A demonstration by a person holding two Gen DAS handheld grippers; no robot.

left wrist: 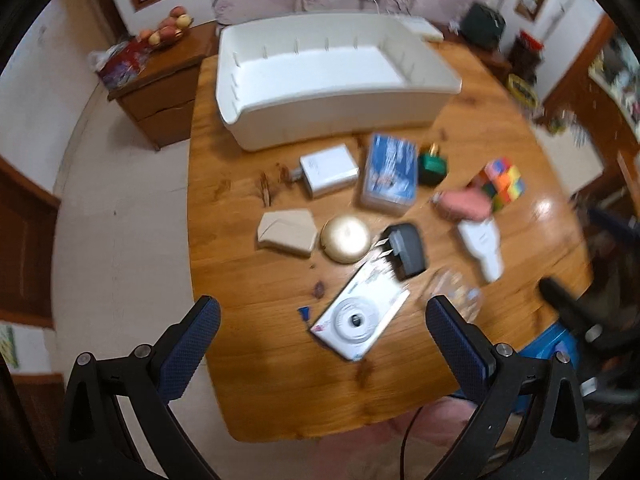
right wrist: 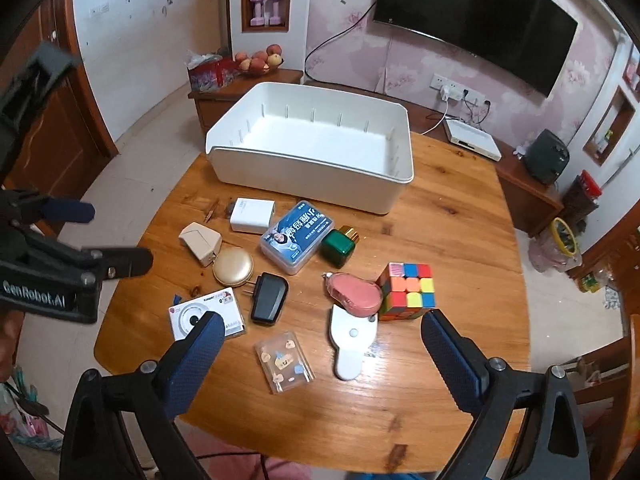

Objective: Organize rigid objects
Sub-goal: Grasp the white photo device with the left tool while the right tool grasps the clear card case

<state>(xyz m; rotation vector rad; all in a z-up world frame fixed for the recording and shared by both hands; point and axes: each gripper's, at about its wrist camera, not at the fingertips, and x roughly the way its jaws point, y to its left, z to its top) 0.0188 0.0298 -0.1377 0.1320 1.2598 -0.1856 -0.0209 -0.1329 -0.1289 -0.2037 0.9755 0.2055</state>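
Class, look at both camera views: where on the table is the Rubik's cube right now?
The Rubik's cube sits on the wooden table toward its right side in the right wrist view, touching the pink case, well in front of the white bin.

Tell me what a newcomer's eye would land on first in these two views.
Probably the big white bin, empty at the far side of the round wooden table. Next, the bright Rubik's cube at the right of the scattered small items, touching a pink case. Both the left gripper and right gripper hover open, holding nothing.
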